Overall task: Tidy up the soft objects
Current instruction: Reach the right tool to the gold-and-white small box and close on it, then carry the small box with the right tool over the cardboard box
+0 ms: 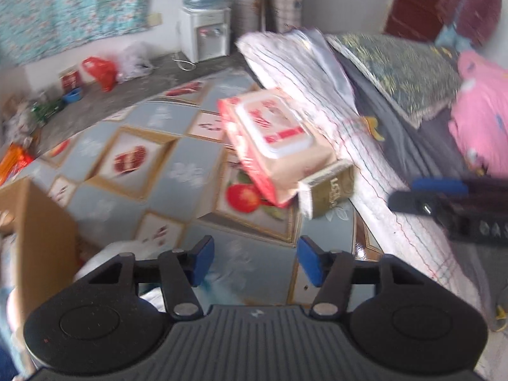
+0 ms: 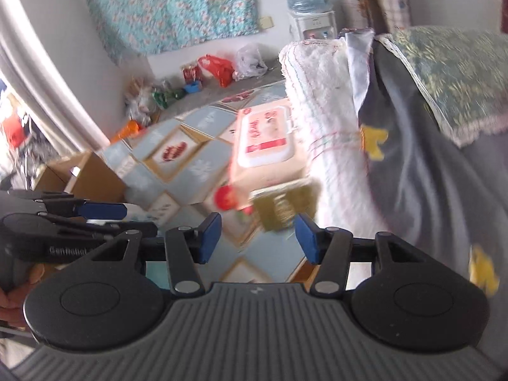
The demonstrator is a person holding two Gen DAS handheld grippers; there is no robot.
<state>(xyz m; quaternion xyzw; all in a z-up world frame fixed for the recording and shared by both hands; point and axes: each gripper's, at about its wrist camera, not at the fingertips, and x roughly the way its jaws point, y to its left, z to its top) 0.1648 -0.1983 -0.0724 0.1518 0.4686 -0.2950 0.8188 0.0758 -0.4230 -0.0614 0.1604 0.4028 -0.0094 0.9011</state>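
Observation:
A pink and red wet-wipe pack with a white lid lies tilted against the edge of a white quilted blanket. A small olive-gold box sits at its near end. My left gripper hangs open over the patterned floor mat, short of the pack, with nothing between its blue pads. My right gripper is also open and empty, just short of the olive box and the pack. Each gripper shows in the other's view: the right gripper over the blanket, the left gripper at the left.
An open cardboard box stands at the near left. On the bed lie a dark grey sheet, a green patterned pillow and a pink garment. A water dispenser, a red bag and clutter line the far wall.

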